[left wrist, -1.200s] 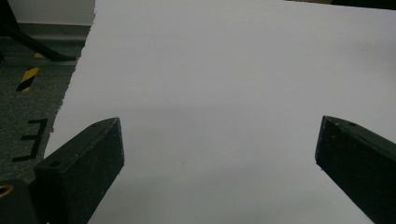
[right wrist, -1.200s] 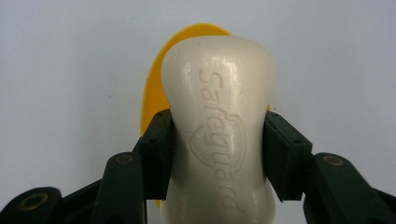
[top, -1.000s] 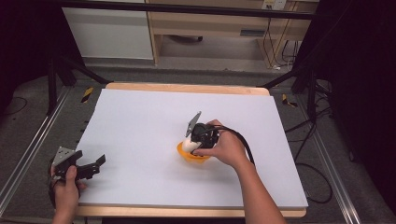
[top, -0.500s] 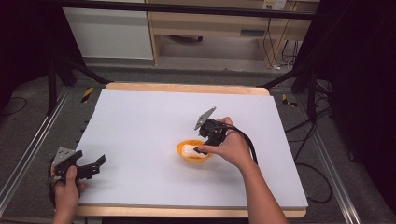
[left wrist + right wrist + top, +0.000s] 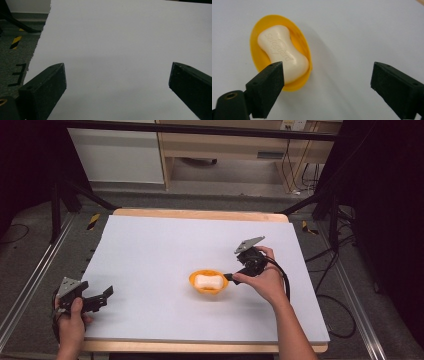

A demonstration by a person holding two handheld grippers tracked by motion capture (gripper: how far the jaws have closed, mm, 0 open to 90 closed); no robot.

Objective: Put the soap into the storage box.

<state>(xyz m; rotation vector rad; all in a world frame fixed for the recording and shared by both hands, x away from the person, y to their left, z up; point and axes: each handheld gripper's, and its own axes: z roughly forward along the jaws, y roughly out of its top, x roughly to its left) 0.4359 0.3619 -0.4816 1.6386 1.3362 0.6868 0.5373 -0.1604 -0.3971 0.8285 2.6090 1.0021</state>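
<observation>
A white sheet point(image 5: 165, 250) covers a wooden table point(image 5: 200, 214) whose pale edge shows at twelve and six o'clock; dark floor, metal rails and a light cabinet lie beyond. Near the sheet's centre sits an orange oval dish point(image 5: 208, 282), smooth and glossy like plastic, with a cream bar of soap point(image 5: 209, 281) lying in it. In the right gripper view the soap point(image 5: 282, 52) is waisted like a bone and carries embossed lettering, probably a brand name, too soft to read with confidence; the near left jaw hides part of the dish point(image 5: 259, 60) rim.

The right gripper point(image 5: 231, 277) sits at three o'clock of the dish, just beside it, its matte black jaws spread wide with nothing between them. The left gripper point(image 5: 102, 298) rests at the sheet's eight o'clock corner, well apart from the dish, jaws likewise spread over bare sheet point(image 5: 120, 50). Both forearms are cut off by the bottom edge of the high view.
</observation>
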